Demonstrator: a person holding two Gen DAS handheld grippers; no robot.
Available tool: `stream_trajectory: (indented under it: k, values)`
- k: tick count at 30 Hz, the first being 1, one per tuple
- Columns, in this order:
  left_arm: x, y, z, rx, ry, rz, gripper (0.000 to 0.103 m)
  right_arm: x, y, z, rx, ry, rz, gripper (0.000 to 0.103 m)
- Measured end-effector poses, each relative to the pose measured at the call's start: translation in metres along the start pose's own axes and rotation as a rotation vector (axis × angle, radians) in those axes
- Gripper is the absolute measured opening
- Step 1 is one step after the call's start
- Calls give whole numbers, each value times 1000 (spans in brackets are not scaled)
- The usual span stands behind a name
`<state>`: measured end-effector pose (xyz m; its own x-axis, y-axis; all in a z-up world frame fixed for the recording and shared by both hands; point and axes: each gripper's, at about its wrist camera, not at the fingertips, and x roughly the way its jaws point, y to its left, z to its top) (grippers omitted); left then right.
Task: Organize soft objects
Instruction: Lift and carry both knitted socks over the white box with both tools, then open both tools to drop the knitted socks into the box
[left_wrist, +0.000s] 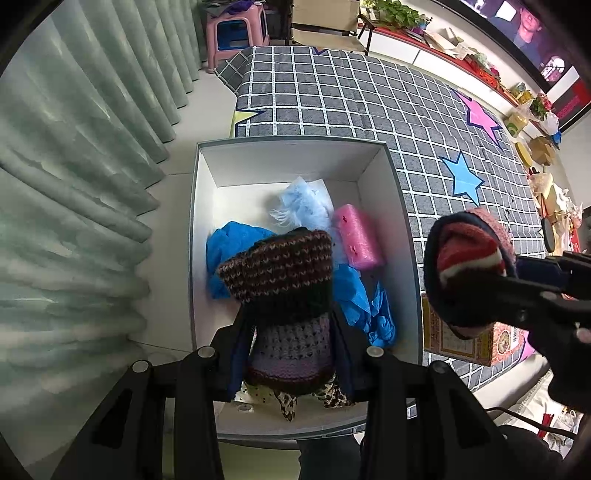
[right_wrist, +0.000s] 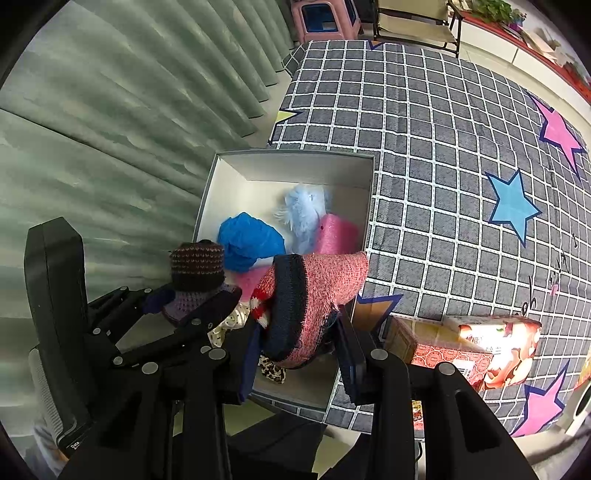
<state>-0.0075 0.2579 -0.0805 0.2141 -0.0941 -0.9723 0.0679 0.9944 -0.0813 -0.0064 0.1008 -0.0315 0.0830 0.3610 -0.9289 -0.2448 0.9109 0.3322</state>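
Observation:
My left gripper (left_wrist: 291, 325) is shut on a brown and purple knitted piece (left_wrist: 280, 269), held upright over the open white box (left_wrist: 291, 142). In the right wrist view that left gripper (right_wrist: 192, 299) and the brown knit (right_wrist: 197, 266) hang at the box's near left corner. My right gripper (right_wrist: 299, 343) is shut on a pink knitted piece (right_wrist: 325, 280) with a navy band and red-and-white lining, over the box's near right edge (right_wrist: 364, 236). Inside the box lie a blue cloth (left_wrist: 232, 243), a pale blue fluffy thing (left_wrist: 306, 206), a pink foam roll (left_wrist: 358, 236) and a leopard-print scrap (left_wrist: 288, 404).
The box stands against a bed with a grey checked cover (left_wrist: 369, 96) printed with stars. Green curtains (left_wrist: 74, 184) hang close on the left. Printed red cartons (right_wrist: 480, 350) lie on the bed by the box's right side. A pink stool (left_wrist: 236, 33) stands beyond.

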Motion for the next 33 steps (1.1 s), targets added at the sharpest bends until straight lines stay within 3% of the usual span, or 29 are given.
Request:
stream_trajectory:
  k: [28,30,32,33]
  values:
    - [9,6,9,-4,17,-3,43,3,-1,5,-8,4,7,39]
    - [8,5,11,-3,10,-15,47,3,-1,5,-9,3,7,39]
    - [7,3,12,8,1,-30,67,3,0,5,-12,1,8,39]
    - [5,2,12,12,-10,-36,75,3,0,6,-14,0,12,45]
